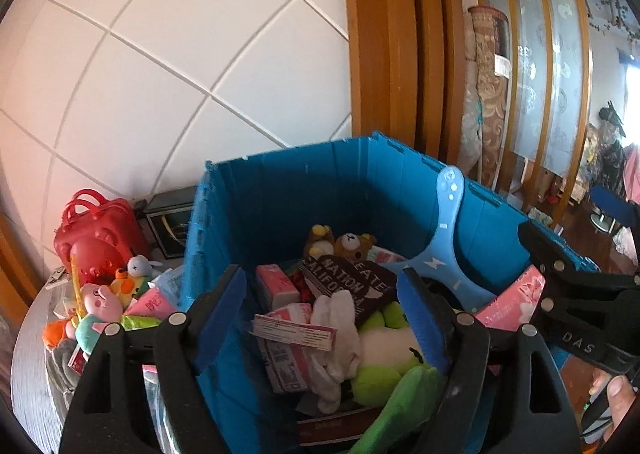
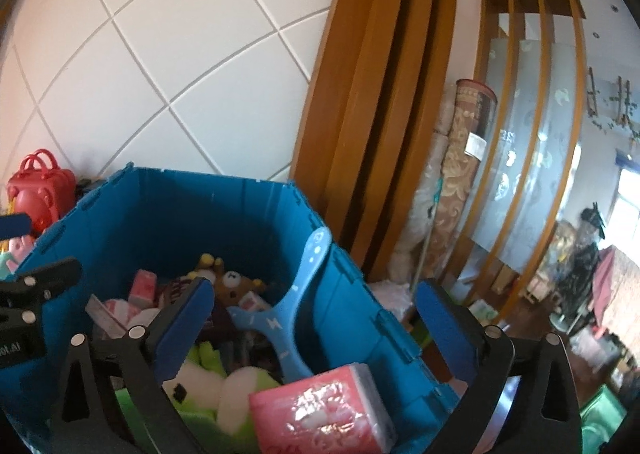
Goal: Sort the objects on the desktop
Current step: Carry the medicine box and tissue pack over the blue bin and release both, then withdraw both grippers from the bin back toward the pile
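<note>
A blue plastic crate (image 1: 280, 205) (image 2: 160, 213) stands in front of both grippers, filled with pink tissue packs, a brown bear plush (image 1: 354, 246), a green frog plush (image 1: 384, 358) and a light-blue boomerang toy (image 1: 444, 246) (image 2: 296, 306). My left gripper (image 1: 320, 318) hangs open over the crate with nothing touching its pads. My right gripper (image 2: 314, 328) is open wide at the crate's right corner. A pink tissue pack (image 2: 324, 410) (image 1: 516, 302) sits low between its fingers, free of both pads; I cannot tell whether it rests on the rim.
Left of the crate on the grey table (image 1: 28, 374) lie a red bear-shaped case (image 1: 96, 238) and a heap of small plush toys (image 1: 100, 302). A white tiled wall is behind. A wooden door frame (image 2: 360, 133) and rolled carpets (image 2: 460, 193) stand to the right.
</note>
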`<state>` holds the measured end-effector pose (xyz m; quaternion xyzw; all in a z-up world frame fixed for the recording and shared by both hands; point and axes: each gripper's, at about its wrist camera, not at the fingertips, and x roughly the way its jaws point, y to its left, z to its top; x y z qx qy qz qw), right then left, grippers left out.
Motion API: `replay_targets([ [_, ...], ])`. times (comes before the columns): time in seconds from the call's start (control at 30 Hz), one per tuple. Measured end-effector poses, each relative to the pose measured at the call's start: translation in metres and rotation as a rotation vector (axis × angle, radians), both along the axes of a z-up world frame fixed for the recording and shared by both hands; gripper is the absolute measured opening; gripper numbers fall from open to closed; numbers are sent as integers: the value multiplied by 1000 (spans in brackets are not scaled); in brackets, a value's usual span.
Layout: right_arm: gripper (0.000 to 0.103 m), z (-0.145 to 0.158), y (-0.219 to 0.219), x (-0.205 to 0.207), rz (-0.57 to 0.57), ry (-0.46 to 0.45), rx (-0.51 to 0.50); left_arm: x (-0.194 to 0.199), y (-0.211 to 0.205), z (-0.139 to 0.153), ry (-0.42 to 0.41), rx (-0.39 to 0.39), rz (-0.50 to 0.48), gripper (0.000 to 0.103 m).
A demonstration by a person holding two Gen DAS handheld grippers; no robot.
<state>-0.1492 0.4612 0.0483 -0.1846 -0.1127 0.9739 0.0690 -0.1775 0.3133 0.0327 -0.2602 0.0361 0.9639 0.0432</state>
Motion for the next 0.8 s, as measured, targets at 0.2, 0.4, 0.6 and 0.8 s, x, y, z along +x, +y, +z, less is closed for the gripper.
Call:
replay_targets([
  [0.2, 103, 3, -26, 12, 48, -15, -7, 23, -36, 10, 62, 18, 44, 81],
  [0.4, 103, 7, -70, 29, 129, -5, -8, 44, -89, 12, 100, 53, 100, 82],
  [0.6, 103, 12, -135, 43, 200, 12, 27, 63, -154, 6, 118, 63, 134, 82],
  [0.8, 103, 11, -203, 55, 236, 22, 40, 78, -232, -2, 112, 53, 188, 82],
])
